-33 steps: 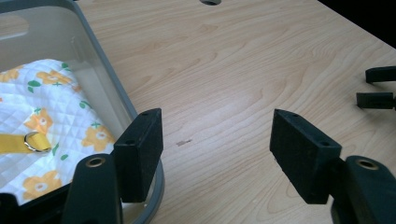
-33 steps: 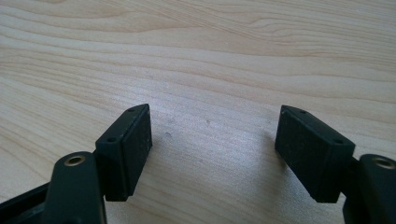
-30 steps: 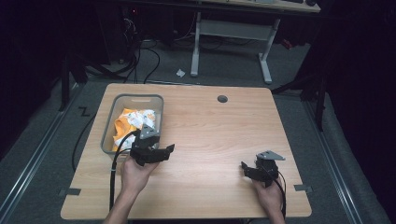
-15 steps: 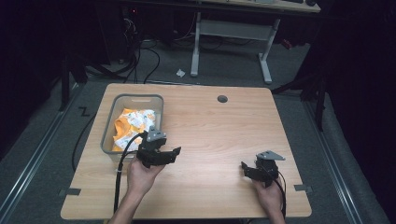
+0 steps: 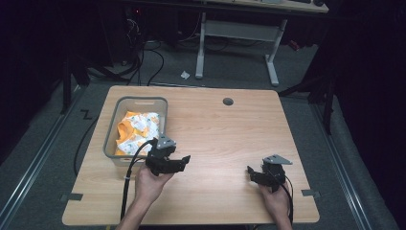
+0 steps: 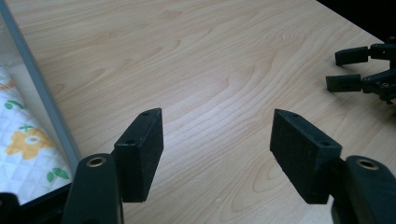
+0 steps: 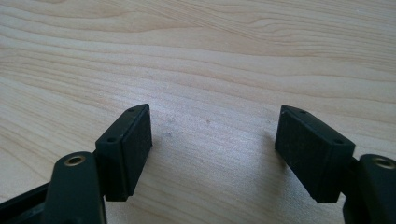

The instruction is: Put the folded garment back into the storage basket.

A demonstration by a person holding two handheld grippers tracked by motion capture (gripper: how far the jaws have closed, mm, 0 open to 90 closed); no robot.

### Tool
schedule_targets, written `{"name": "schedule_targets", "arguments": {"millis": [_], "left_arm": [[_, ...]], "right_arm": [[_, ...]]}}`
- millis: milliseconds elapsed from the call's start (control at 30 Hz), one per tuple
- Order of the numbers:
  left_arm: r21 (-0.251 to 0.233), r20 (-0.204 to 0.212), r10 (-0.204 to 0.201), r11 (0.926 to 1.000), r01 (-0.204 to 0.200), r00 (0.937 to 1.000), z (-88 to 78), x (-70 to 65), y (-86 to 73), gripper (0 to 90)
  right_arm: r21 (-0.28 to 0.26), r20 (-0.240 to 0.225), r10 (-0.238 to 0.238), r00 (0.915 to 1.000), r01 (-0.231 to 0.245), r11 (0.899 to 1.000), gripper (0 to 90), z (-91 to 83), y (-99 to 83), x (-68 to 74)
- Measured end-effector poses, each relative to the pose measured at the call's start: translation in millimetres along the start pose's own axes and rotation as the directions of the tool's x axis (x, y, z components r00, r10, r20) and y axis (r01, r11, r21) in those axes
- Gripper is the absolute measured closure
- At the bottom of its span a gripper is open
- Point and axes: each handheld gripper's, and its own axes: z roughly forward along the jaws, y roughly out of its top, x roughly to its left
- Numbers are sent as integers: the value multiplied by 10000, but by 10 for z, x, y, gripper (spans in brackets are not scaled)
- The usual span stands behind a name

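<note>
Lying crumpled in the grey bin (image 5: 111, 139), orange-flowered white cloth (image 5: 136, 132); both grippers gape wide, empty.

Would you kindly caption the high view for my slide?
Two open hand-held grippers, left and right, above a wooden table beside a cloth-filled bin.

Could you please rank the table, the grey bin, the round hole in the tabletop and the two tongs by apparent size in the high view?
1. Table.
2. Grey bin, holding patterned cloth.
3. Left tongs and right tongs: they look about alike, so I won't rank them.
4. Round hole, the smallest.
</note>
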Motion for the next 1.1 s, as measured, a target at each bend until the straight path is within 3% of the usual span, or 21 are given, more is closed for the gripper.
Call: {"name": "schedule_targets", "arguments": {"millis": [1100], "left_arm": [[308, 434, -108, 9995, 94, 9990, 226, -115, -77, 355]], "right_arm": [[2, 0, -1, 10000, 1, 10000, 276, 0, 0, 0]]}}
